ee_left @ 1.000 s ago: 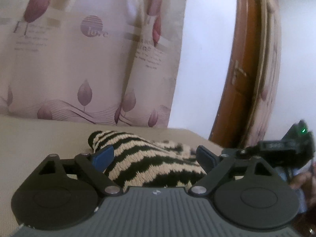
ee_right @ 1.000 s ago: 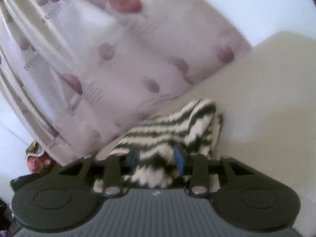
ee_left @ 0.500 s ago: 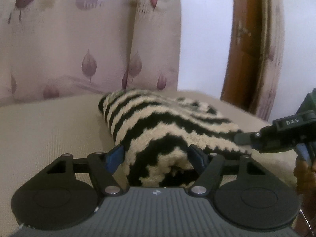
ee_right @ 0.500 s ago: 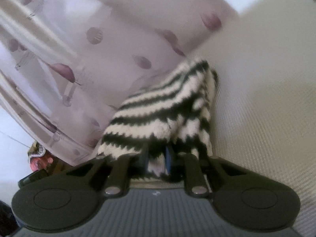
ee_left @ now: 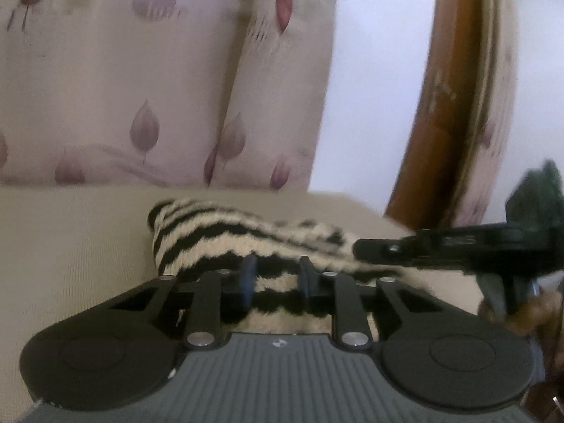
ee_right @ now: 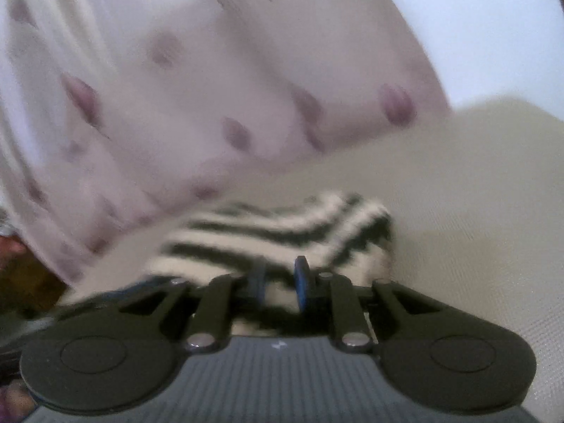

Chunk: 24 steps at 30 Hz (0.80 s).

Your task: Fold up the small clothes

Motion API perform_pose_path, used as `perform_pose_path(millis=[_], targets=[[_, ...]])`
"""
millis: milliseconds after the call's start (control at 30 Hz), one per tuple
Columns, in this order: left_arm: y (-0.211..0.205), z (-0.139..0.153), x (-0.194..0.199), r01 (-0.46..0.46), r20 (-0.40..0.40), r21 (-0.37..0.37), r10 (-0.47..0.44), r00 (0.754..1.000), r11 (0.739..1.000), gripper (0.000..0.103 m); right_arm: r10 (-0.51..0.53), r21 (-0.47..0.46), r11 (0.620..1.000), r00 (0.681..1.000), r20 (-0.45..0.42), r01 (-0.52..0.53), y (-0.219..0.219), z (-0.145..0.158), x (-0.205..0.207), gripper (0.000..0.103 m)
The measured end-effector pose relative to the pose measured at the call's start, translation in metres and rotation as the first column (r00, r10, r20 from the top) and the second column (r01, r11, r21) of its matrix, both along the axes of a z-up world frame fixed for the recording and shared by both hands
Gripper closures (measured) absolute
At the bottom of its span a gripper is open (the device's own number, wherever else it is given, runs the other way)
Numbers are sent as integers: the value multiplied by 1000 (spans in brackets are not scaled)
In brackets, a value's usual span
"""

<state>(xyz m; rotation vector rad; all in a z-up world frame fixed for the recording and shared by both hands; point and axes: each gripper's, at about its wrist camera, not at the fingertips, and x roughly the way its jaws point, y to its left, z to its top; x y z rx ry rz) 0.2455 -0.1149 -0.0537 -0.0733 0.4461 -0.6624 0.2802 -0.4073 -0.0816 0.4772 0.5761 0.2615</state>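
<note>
Both claws have narrowed since a second ago | left gripper (ee_left: 276,278) and right gripper (ee_right: 280,278) each clenched on the striped knit garment (ee_left: 225,239) | garment on beige bed (ee_left: 70,246), near edge pinched, probably for folding over | curtain (ee_left: 158,81) behind.

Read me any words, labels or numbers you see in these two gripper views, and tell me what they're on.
Nothing can be read for certain.
Curtain: a round purple emblem with marks under it, too blurred to read.
Right gripper seen from the left wrist view: pale lettering on its black body, too blurred to read.
Striped knit garment: no text.
</note>
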Motion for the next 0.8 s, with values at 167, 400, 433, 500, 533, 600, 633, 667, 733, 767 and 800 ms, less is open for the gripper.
perform_pose_path(millis=[167,400,433,500,533,600,633,667,733,767,800], targets=[[17,-13,-4,-28,-9,-10,28,1000,1000,81,109,0,994,994,-10,-109,21,-12,30,86],[19,-13,1,-36,-47,-63,33,998,997,81,106,54,993,994,14,-107,-9,5,19,85],[19,-14,1,-37,-41,-62,35,999,997,81,94,74,993,994,48,-97,-16,11,13,85],[19,-15,1,-34,-39,-68,31,999,997,78,71,30,997,993,96,-74,-20,28,8,85],[19,-15,1,-29,-43,-73,26,999,997,77,66,-26,998,993,99,-63,-16,33,13,85],[17,-14,1,-28,-40,-61,26,999,998,76,79,-94,993,995,58,-74,-10,29,33,85],[16,-14,0,-27,-36,-55,25,999,998,76,83,-117,990,996,30,-79,-7,22,42,85],[16,-14,0,-24,-32,-52,22,999,998,76,78,-146,986,997,-5,-78,-3,12,51,86],[18,-16,0,-22,-31,-56,21,999,998,76,91,-224,969,994,-62,-102,4,-12,61,87],[18,-17,1,-19,-36,-61,16,999,998,76,93,-230,969,996,-15,-94,4,-19,57,87],[19,-17,1,-17,-38,-65,15,999,998,76,93,-228,969,996,-2,-91,2,-21,54,87]])
